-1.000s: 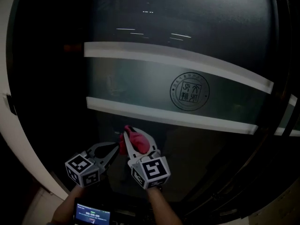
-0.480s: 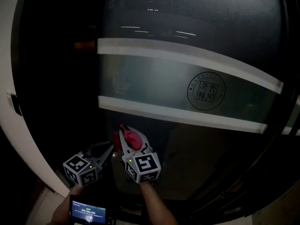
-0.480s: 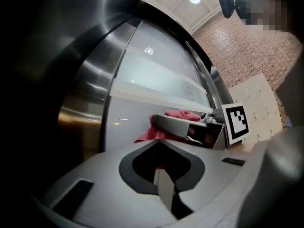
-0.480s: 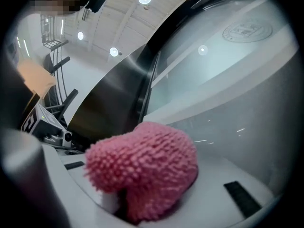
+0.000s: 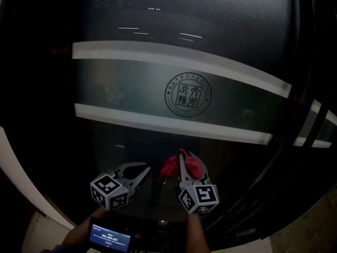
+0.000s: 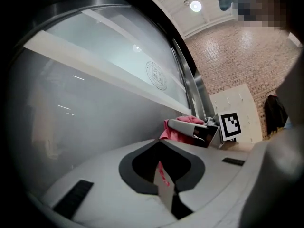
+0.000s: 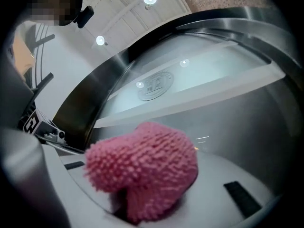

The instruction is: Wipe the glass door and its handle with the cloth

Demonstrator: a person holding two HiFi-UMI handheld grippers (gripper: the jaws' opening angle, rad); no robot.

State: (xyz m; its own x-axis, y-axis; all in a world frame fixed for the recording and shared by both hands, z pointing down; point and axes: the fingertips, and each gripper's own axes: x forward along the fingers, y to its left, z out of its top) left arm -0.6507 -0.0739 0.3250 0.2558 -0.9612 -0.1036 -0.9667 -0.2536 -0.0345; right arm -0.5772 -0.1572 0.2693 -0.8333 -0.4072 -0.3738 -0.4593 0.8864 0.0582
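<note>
The glass door (image 5: 158, 88) fills the head view, dark, with a frosted band between two white stripes and a round seal (image 5: 188, 95). My right gripper (image 5: 182, 154) is shut on a pink cloth (image 5: 169, 166), which is held against the lower glass below the band. The fluffy cloth (image 7: 142, 170) bulges from the jaws in the right gripper view. My left gripper (image 5: 143, 168) hangs just left of it, shut with nothing in it, close to the glass. The left gripper view shows the cloth (image 6: 173, 131) and the right gripper (image 6: 190, 126) beside it. No door handle is visible.
A dark metal door frame (image 5: 310, 104) runs down the right side, and a white frame (image 5: 21, 178) curves along the lower left. A small lit screen (image 5: 109, 240) sits below the left hand. A brick wall (image 6: 247, 56) and pale lockers (image 6: 237, 103) lie beyond the door.
The right gripper has carried the pink cloth to the right along the lower glass. The left gripper has stayed low on the left, so the gap between them has widened. The view has shifted right.
</note>
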